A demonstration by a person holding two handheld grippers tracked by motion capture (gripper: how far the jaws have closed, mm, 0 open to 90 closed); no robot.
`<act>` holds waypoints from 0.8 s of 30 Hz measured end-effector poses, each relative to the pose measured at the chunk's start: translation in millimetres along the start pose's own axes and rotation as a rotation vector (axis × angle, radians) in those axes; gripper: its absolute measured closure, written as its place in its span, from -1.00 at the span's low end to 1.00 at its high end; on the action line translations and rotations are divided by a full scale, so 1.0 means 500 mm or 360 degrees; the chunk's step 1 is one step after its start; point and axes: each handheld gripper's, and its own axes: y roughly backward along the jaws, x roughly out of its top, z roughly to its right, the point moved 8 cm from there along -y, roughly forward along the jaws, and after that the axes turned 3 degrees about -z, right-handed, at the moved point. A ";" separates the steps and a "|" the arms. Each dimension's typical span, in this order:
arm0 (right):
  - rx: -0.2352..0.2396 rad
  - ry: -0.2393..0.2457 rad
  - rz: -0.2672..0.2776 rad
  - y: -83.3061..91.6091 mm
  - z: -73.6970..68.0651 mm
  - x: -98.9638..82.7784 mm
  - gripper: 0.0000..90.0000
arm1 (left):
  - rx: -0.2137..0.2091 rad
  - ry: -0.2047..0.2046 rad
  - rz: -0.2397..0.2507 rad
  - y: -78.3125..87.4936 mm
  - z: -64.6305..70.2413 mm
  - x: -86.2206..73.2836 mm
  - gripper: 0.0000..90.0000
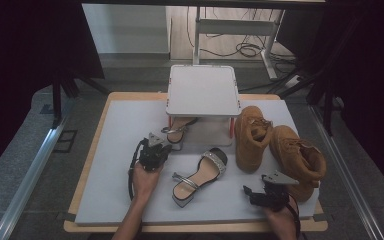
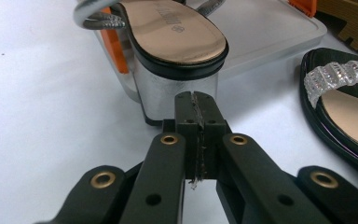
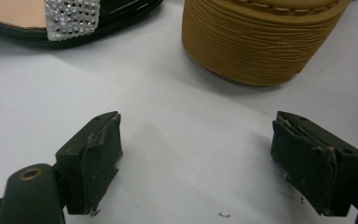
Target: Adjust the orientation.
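high view: left gripper (image 1: 166,141) reaches the silver block-heeled sandal (image 1: 176,131) under the white shelf (image 1: 202,90) at the grey mat's (image 1: 115,165) far edge; left gripper view: jaws together, empty, just short of its heel (image 2: 177,91), so reopening comes next; right gripper view: right gripper (image 3: 196,158) jaws apart, idle.

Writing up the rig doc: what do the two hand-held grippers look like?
Both are black. The left hand-held gripper and right hand-held gripper each carry a grey three-cornered plate on top and trail a black cable. Jaw arms show brass-ringed rivet holes; the pads look worn and frayed at the edges. Forearms are bare, no sleeves.
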 end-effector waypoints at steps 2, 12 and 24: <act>-0.0001 -0.0001 0.0000 0.000 0.000 0.000 -0.64 | 0.0006 -0.0005 -0.0005 -0.004 0.001 0.002 0.99; 0.0000 0.0000 0.0001 0.000 0.000 0.000 -0.64 | -0.0039 -0.0019 -0.0004 -0.019 0.020 0.013 0.99; 0.0000 0.0001 0.0001 0.000 0.000 0.000 -0.64 | -0.0076 -0.0068 -0.0025 -0.052 0.053 0.037 0.99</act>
